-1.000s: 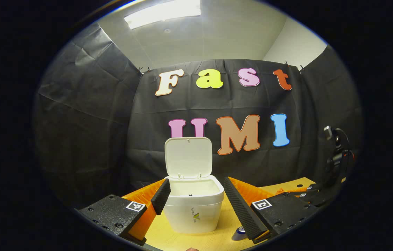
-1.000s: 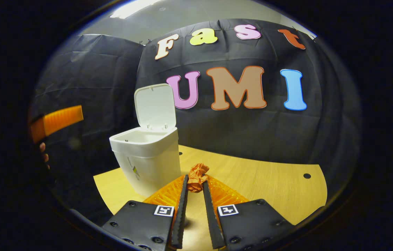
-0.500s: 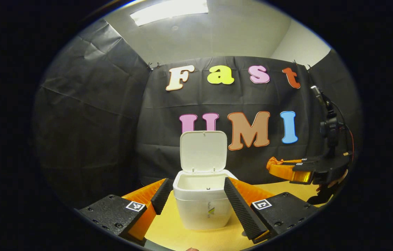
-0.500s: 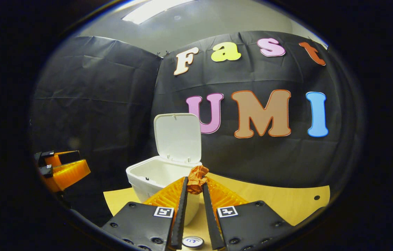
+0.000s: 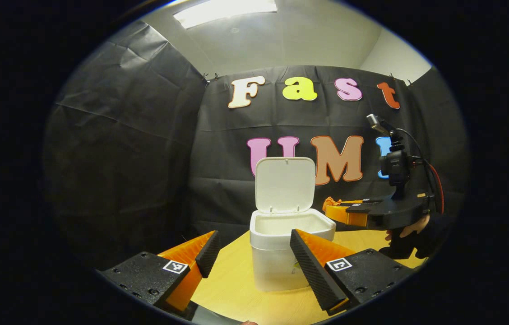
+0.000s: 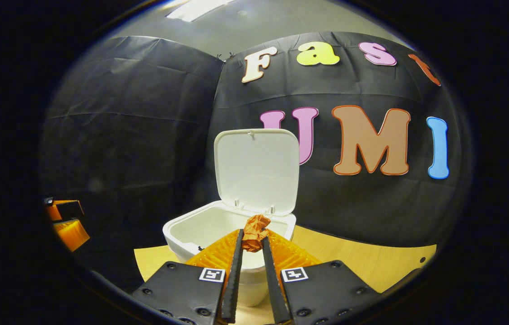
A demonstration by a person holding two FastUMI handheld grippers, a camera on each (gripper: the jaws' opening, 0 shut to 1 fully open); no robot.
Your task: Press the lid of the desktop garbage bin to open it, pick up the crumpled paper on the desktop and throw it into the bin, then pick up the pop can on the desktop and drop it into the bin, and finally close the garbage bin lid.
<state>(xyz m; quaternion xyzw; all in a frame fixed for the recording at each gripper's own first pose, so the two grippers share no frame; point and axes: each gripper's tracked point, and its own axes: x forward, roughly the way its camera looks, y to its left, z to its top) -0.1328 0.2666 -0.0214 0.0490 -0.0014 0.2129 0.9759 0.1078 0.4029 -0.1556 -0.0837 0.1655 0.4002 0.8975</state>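
Bin [image 6: 218, 234] and lid [image 6: 256, 169]: smooth matt white plastic. Paper [image 6: 254, 232]: crumpled, rough, orange. Counter [image 5: 245, 289]: light wood grain, smooth. Tongs pads [image 5: 311, 268]: ribbed, matt.

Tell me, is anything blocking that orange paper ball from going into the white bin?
Nothing visible does. The lid stands upright and open, and the right gripper holds the crumpled paper at the bin rim, over its open mouth.

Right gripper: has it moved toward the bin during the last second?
Yes. In the left gripper view the right gripper, shut on the crumpled paper, has come from low beside the table up to the open bin rim.
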